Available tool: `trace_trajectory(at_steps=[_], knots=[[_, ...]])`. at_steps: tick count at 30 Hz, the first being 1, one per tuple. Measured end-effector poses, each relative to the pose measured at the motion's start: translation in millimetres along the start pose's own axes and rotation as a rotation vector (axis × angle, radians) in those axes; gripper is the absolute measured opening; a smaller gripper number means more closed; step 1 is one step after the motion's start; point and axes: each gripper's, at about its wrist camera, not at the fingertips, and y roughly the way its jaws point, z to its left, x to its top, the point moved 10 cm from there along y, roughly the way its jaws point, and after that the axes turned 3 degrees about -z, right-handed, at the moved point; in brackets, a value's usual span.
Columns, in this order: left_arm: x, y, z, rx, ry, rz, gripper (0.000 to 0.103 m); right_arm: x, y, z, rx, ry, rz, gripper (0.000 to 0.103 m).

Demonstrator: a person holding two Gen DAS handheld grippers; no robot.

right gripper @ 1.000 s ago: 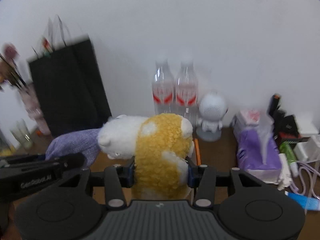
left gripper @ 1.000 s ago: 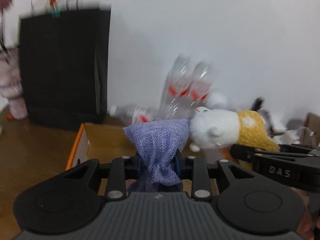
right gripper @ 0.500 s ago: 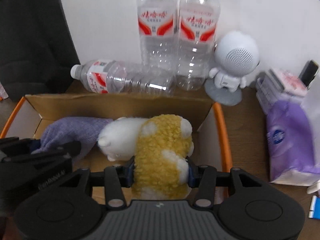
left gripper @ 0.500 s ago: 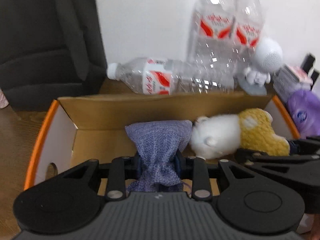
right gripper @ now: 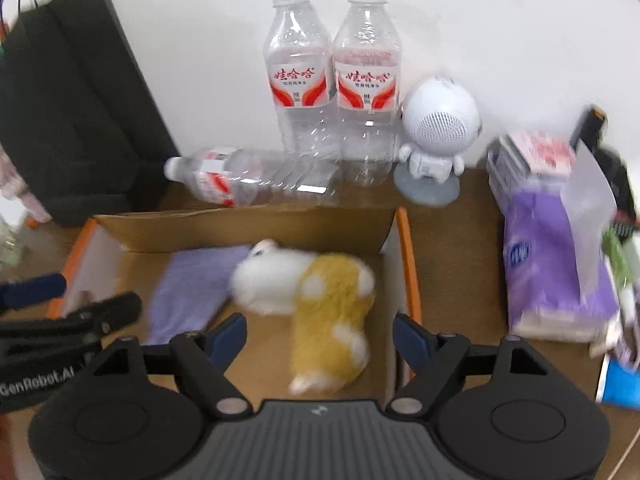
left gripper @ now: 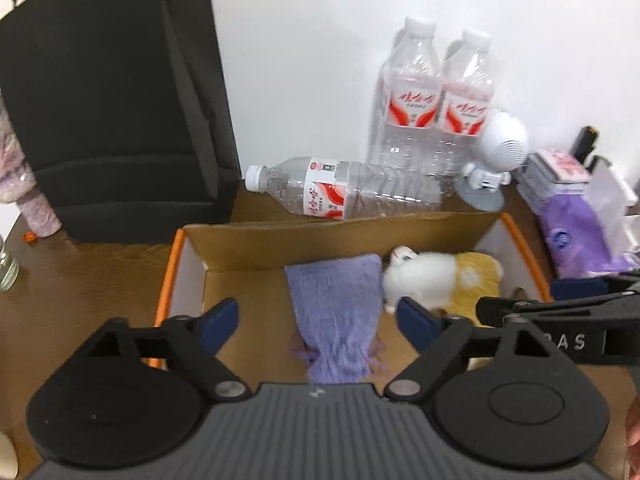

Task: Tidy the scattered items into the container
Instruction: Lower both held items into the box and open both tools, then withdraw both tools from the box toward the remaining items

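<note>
An orange-rimmed cardboard box (left gripper: 248, 252) (right gripper: 248, 224) stands on the wooden table. A purple cloth pouch (left gripper: 336, 312) (right gripper: 192, 284) lies on its floor. Beside it, to the right, lies a white and yellow plush toy (left gripper: 436, 280) (right gripper: 324, 300). My left gripper (left gripper: 320, 320) is open and empty above the pouch. My right gripper (right gripper: 320, 332) is open and empty above the plush toy. Each gripper shows at the edge of the other's view.
One water bottle (left gripper: 344, 192) (right gripper: 248, 180) lies behind the box and two stand upright (right gripper: 332, 80) at the wall. A white robot-shaped speaker (right gripper: 436, 136), a purple tissue pack (right gripper: 556, 268) and clutter sit right. A black paper bag (left gripper: 116, 100) stands left.
Both grippers came down over the box and opened. The pouch and the plush toy dropped out of the jaws and now lie on the box floor.
</note>
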Motion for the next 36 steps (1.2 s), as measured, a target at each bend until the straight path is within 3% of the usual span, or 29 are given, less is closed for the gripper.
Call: trace_trajectory(at_steps=[4, 8, 13, 18, 26, 30, 36], knots=[[-11, -37, 1, 0.015, -0.012, 0.031, 0.102, -16, -33, 1, 0.013, 0.042, 0.046, 0.080], [-29, -70, 2, -0.001, -0.012, 0.048, 0.103, -31, -67, 11, 0.019, 0.040, 0.040, 0.081], [-48, -104, 12, 0.032, -0.035, 0.029, 0.103, -50, -102, 23, 0.000, 0.021, 0.020, 0.083], [-60, -140, 21, 0.064, -0.055, -0.069, 0.103, -68, -129, 36, 0.018, 0.008, -0.042, 0.085], [-85, -191, 15, 0.052, -0.055, -0.314, 0.103, -97, -179, 50, -0.019, -0.065, -0.250, 0.087], [-102, -204, 16, 0.072, -0.057, -0.384, 0.103, -117, -185, 49, -0.045, -0.083, -0.312, 0.087], [-139, -225, 11, 0.025, -0.066, -0.477, 0.103, -154, -198, 47, -0.031, -0.078, -0.431, 0.087]])
